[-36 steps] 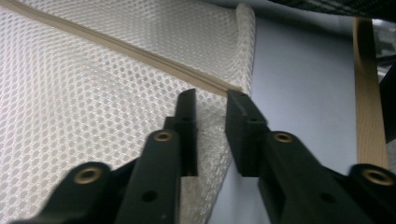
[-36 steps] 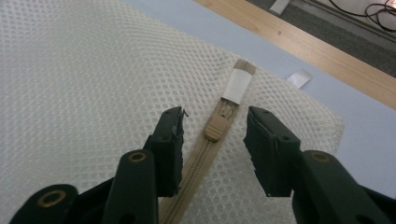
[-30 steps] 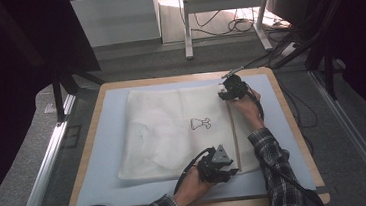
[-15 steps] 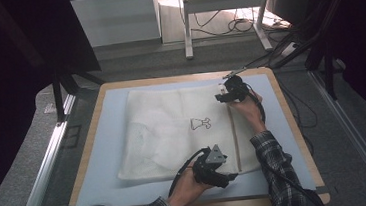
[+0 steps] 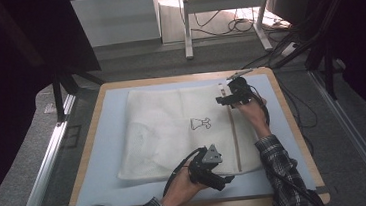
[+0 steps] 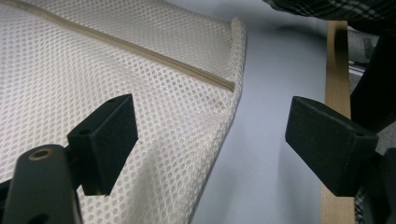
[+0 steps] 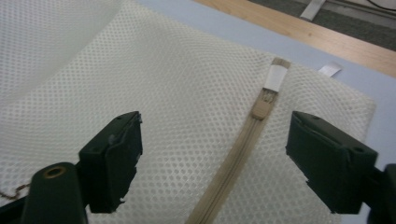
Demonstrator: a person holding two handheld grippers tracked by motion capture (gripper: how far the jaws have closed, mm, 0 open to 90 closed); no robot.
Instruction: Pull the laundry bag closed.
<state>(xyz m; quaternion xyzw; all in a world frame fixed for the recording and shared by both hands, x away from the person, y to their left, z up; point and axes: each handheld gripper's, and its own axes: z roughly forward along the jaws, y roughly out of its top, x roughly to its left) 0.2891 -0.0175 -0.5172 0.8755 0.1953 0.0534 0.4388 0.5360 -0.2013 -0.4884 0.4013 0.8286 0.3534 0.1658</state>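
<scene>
In the high view, a white mesh bag (image 5: 183,130) is seen lying flat on the blue mat (image 5: 104,140) of the wooden table (image 5: 293,118). The left gripper (image 5: 224,179) is held at the bag's near right corner, the right gripper (image 5: 222,98) at its far right corner, beside the zipper (image 5: 235,138).

In the left gripper view, the jaws have just been opening and stand released; the bag's corner (image 6: 224,93) lies between them, untouched.

In the right gripper view, the jaws have likewise just been opening; the zipper's end (image 7: 264,105) lies between them, not gripped.

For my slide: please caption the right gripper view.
Open right gripper above the mesh laundry bag, its zipper between the fingers.
</scene>
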